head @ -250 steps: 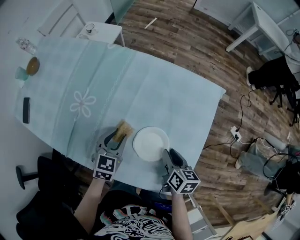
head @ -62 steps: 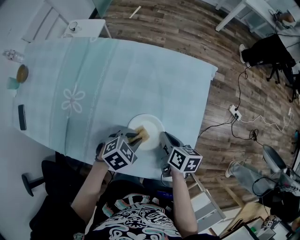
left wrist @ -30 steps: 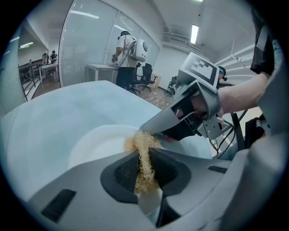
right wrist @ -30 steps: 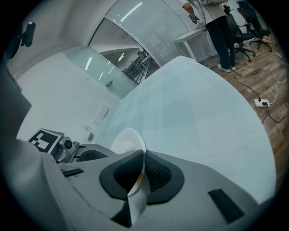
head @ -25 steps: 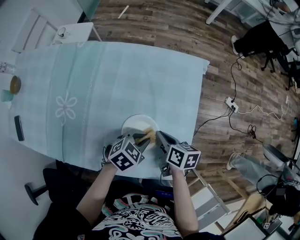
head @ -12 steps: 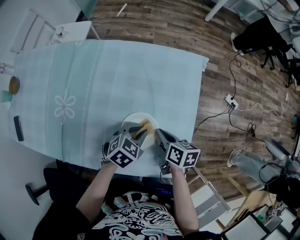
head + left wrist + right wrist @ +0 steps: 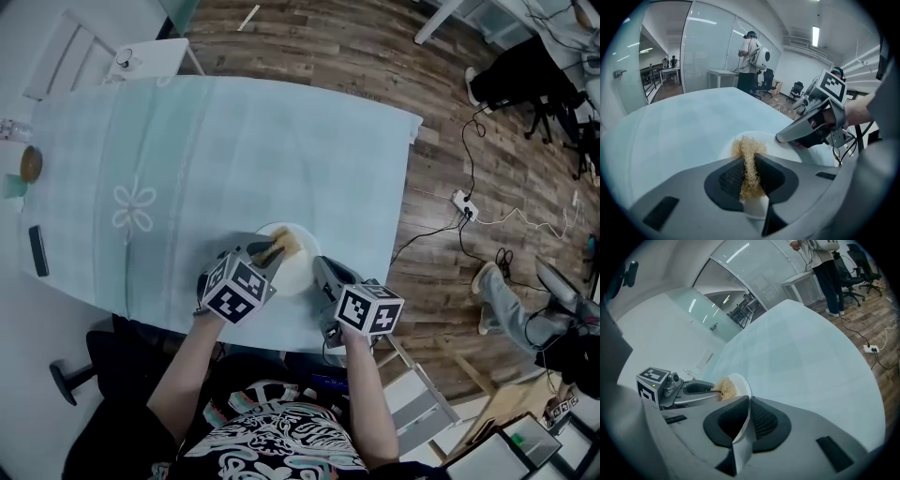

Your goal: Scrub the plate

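A white plate (image 7: 302, 269) lies near the front edge of the table with its pale green cloth (image 7: 234, 150). My left gripper (image 7: 269, 252) is shut on a straw-coloured fibre scrubber (image 7: 285, 246), which presses on the plate's far part. In the left gripper view the scrubber (image 7: 749, 161) sits squeezed between the pads, its tuft on the plate (image 7: 785, 152). My right gripper (image 7: 322, 272) is shut on the plate's near right rim. The right gripper view shows the thin rim (image 7: 742, 420) clamped between the pads, with the scrubber (image 7: 723, 386) and the left gripper (image 7: 705, 391) beyond it.
A dark phone (image 7: 38, 250), a small bowl (image 7: 31, 164) and a cup (image 7: 13, 186) lie at the table's far left. A white stool (image 7: 150, 60) stands behind the table. Cables and a power strip (image 7: 464, 206) lie on the wood floor at the right. A person (image 7: 750, 56) stands far off.
The left gripper has slid the scrubber from the plate's near right part toward its far side. The right gripper keeps its hold on the rim.
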{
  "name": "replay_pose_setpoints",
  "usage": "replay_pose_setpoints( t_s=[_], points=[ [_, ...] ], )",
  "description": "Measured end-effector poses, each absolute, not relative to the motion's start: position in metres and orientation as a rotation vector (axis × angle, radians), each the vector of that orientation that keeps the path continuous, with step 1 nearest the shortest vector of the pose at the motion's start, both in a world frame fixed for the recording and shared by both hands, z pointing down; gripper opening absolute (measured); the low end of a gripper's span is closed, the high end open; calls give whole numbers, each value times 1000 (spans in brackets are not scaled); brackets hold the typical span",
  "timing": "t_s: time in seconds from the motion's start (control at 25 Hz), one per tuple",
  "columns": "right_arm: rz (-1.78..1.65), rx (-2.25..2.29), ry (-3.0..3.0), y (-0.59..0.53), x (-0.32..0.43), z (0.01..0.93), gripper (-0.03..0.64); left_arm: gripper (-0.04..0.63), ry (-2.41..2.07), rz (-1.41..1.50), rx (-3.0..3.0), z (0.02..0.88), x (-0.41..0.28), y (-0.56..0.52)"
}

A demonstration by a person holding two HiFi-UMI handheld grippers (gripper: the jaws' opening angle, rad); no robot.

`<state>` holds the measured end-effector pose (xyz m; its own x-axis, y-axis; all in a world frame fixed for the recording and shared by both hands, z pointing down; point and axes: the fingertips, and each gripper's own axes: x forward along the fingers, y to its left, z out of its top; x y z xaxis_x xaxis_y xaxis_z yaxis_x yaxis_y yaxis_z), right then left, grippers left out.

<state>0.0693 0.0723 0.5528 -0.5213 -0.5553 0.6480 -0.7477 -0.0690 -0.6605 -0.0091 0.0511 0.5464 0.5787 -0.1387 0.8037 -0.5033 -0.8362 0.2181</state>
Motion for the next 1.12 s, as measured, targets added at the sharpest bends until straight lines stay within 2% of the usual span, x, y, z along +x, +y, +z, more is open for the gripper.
replay_pose_setpoints(
  t_s=[0.6, 1.12],
  points=[
    [1626, 1437, -2015, 72, 67, 553, 31, 74, -502, 1271, 2302, 546, -39, 70],
    [1649, 1422, -2018, 71, 68, 553, 31, 74, -568, 1275, 2342, 548, -15, 46]
  ],
)
